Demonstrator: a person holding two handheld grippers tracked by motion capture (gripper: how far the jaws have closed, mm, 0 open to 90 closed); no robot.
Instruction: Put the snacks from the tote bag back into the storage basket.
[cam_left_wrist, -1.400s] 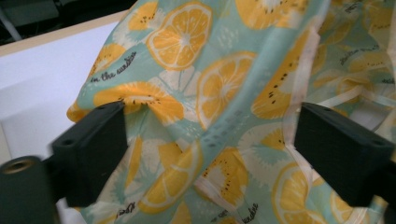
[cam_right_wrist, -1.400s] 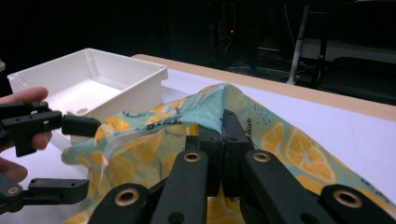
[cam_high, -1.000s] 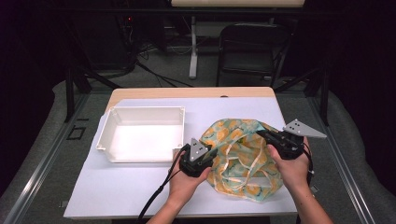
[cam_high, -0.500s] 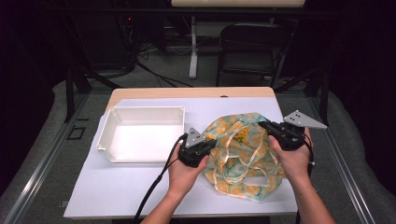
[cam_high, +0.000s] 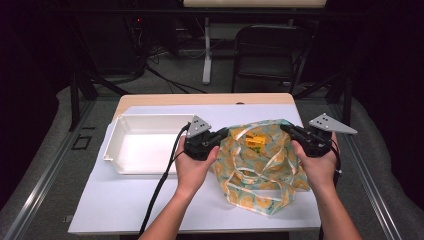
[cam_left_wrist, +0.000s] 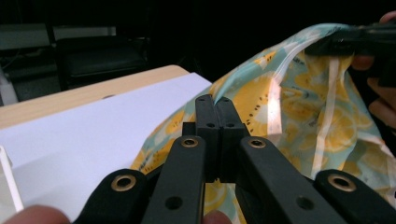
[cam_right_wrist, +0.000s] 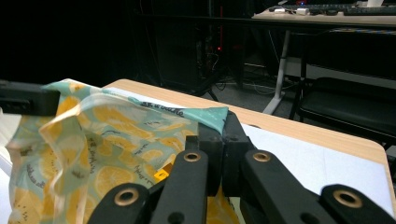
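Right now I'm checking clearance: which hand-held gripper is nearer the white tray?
Left. The left hand-held gripper is at the white tray's right edge, pinching the lemon-print bag; the right hand-held gripper holds the bag's far side.

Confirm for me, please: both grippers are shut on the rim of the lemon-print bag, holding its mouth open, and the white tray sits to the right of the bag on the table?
One detail is off: the white tray sits to the left of the lemon-print bag, as the high view shows. The rest holds: the left gripper and the right gripper are each shut on the bag's rim, holding its mouth open.
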